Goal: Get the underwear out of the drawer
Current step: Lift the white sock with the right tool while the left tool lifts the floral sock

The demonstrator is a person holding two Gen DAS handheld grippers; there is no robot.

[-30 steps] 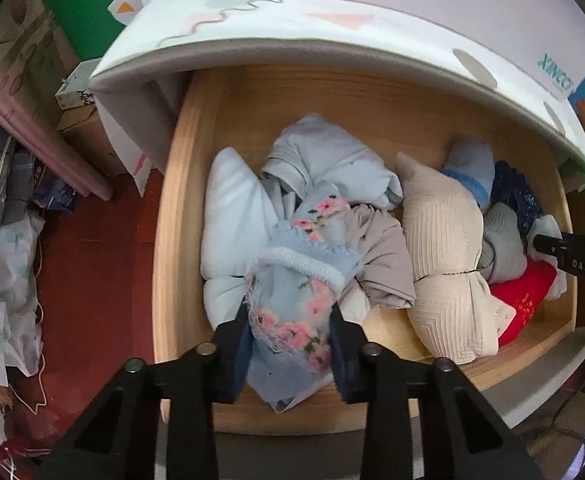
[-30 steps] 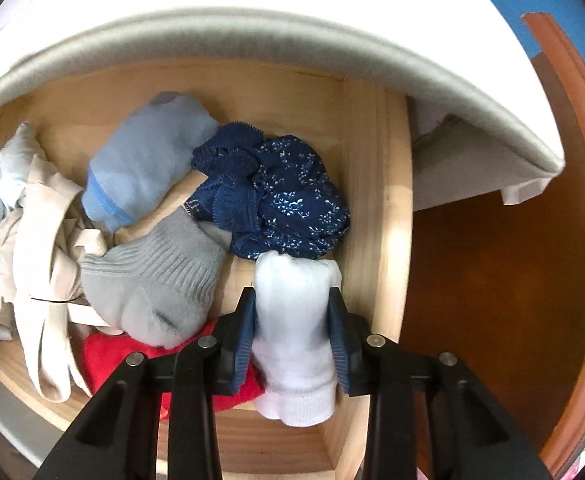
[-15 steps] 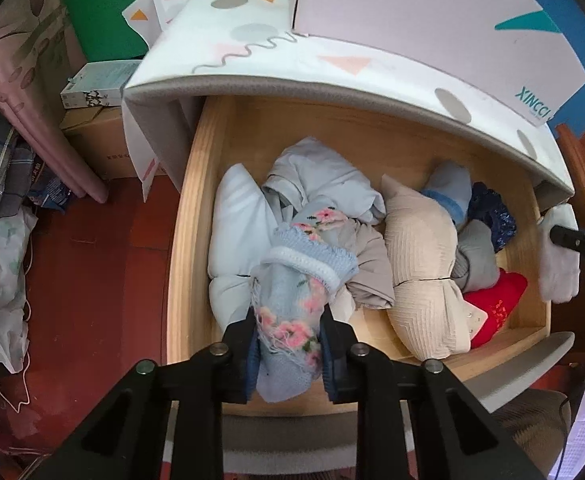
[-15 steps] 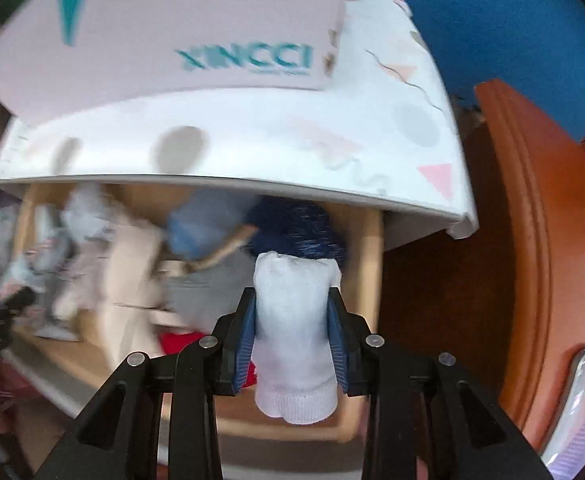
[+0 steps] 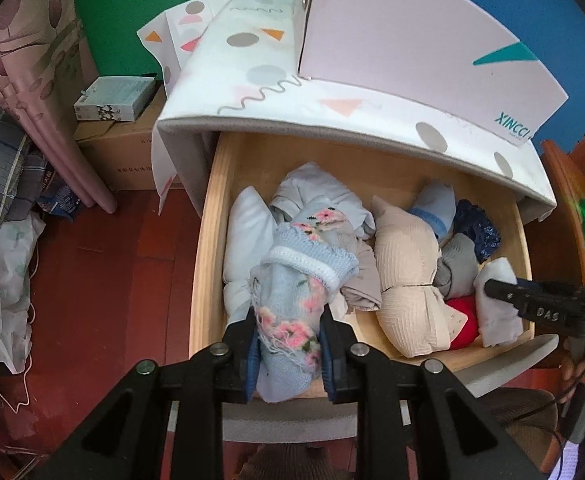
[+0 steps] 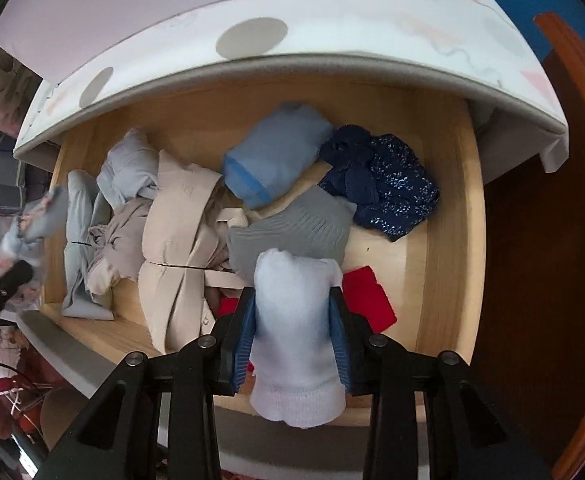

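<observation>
The left gripper [image 5: 288, 344] clenched a floral sock [image 5: 292, 300] and the right gripper [image 6: 294, 340] a white sock [image 6: 296, 320], both above the open drawer [image 6: 444, 240], apparently clearing access to underwear inside.

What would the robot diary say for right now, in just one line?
left tool: shut on floral blue garment | right tool: shut on white sock | both above open drawer | beige, navy, grey, red items inside
</observation>
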